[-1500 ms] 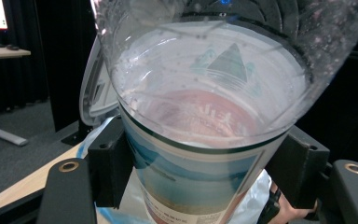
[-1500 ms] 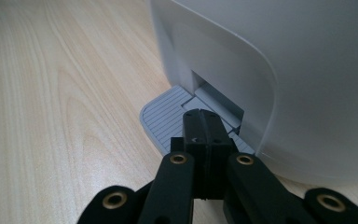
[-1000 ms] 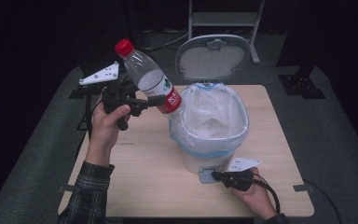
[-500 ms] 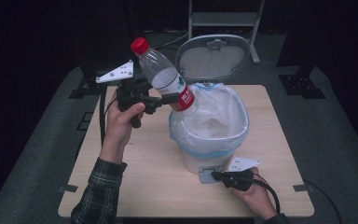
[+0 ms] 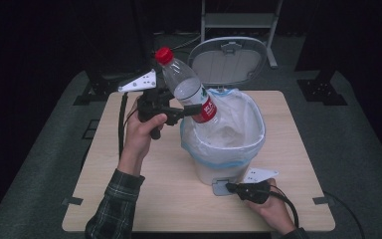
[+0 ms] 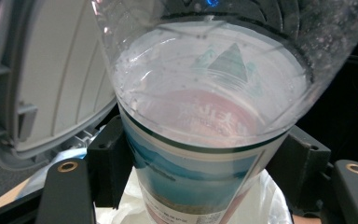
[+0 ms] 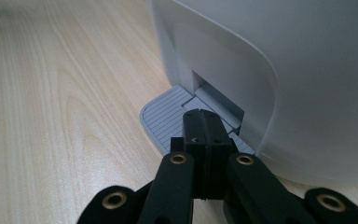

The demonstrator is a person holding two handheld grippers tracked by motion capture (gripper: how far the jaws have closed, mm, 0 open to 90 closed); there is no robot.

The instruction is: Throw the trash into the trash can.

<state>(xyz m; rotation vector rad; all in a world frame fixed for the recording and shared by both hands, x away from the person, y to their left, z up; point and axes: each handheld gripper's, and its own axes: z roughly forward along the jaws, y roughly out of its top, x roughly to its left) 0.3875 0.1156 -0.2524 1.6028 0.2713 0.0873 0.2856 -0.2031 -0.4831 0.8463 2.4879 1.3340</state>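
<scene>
Table (image 5: pixel 129 199), pale wood, spanning the middle and lower part of the high view; it bears every item below.

Bin (image 5: pixel 224 164), white, pedal type, at centre right of the high view. Lid (image 5: pixel 229 62) swung up and standing open behind it at upper centre. White liner bag (image 5: pixel 248 124) folded over the rim; the inside shows bag only, no other contents to be made out.

Bottle (image 5: pixel 186 87), clear plastic, red cap at its upper-left end, red label at its lower-right end, seemingly empty but for droplets. Its long axis slants from upper left down to lower right, base over the left rim of the bin mouth and slightly above it. The left gripper view looks along the bottle's lower half (image 6: pixel 200 154), with the liner below.

Left gripper (image 5: pixel 191 110), centre left of the high view, clamped on the bottle near the label, its jaws pressing on either side. It is the nearer hand; the bin opening lies just right of and below the held base, so a release would likely call for a little more travel rightward.

Right gripper (image 5: pixel 229 187), lower centre right, jaws fully closed with nothing between them, tips pressing on the pedal (image 7: pixel 168 116).

Pedal, grey, ribbed, at the bin's foot.
</scene>
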